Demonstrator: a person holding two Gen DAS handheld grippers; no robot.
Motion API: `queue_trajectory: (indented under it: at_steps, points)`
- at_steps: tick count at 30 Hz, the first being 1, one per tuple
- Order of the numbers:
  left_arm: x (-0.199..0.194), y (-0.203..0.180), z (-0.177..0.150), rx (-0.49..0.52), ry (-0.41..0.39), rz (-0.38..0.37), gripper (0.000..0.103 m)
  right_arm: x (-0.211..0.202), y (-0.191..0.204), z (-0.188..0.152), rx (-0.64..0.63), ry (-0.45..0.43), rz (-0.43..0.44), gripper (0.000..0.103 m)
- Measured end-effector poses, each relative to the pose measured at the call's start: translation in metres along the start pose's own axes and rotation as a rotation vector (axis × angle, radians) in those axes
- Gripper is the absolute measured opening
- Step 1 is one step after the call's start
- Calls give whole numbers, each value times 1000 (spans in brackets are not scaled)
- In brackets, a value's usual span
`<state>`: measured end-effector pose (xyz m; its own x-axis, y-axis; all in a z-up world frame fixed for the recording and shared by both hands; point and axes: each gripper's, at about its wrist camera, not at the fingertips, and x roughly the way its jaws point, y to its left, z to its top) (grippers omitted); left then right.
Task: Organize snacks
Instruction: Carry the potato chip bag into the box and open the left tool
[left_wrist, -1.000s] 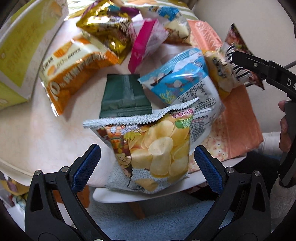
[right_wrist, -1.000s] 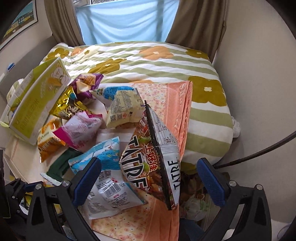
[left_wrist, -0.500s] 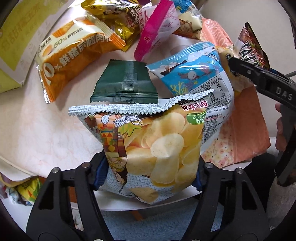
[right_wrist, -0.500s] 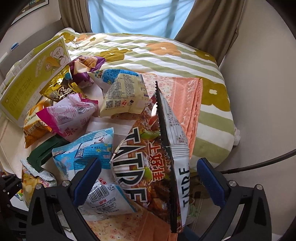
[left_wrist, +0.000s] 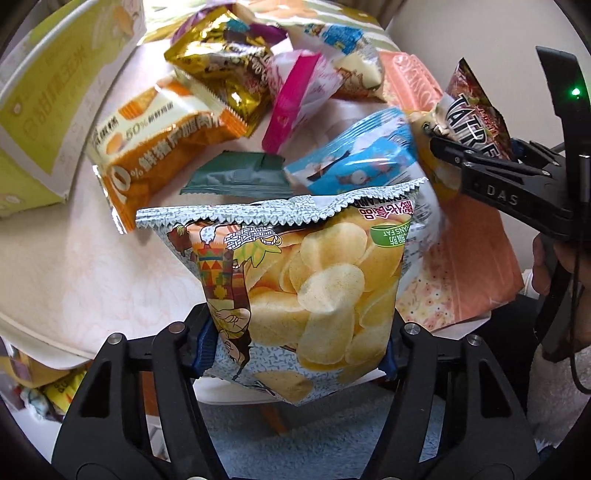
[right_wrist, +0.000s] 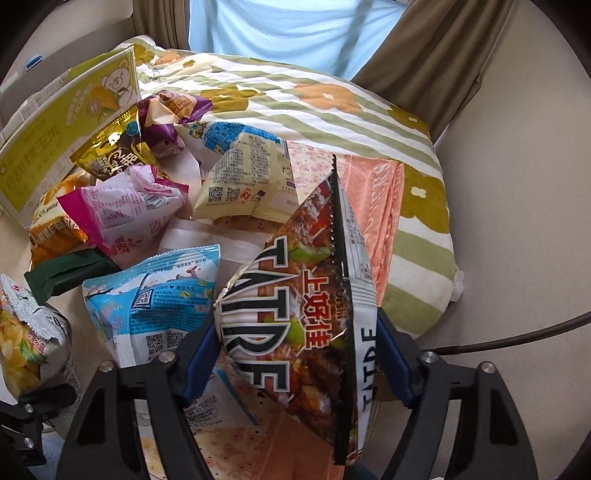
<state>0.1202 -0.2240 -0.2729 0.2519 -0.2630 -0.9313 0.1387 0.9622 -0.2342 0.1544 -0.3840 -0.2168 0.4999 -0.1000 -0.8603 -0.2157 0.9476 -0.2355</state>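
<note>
Two bags are pinched as my jaws close, silver potato-chip bag (left_wrist: 303, 295) in left hand-held gripper (left_wrist: 299, 347), dark crinkly TATRE bag (right_wrist: 306, 325) in right hand-held gripper (right_wrist: 295, 365), while most snacks lie unsorted on the worktop (left_wrist: 55, 273).

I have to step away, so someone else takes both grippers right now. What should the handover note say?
Left gripper: jaws closing on the potato chip bag, pads against both its sides at the table's near edge.
Right gripper: jaws closing on the dark Tatre bag, which stands on edge on the peach cloth.
On the table: orange bag, gold bag, pink bag, blue bag, green packet, cream bag, all in a loose pile.
Done: nothing visibly sorted.
Left: place these two, then the rest.
</note>
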Motion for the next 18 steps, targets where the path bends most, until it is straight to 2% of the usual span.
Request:
queue_trajectory:
  at_steps: [5, 10, 18]
  points:
    - [-17, -1, 3, 25, -23, -13, 63, -13, -5, 0, 24, -12, -14, 59]
    - [-39, -2, 3, 42, -41, -32, 63, -36, -9, 6, 47, -38, -34, 59]
    - [-79, -3, 12, 77, -121, -32, 63, -77, 0, 15, 58, -107, -39, 59]
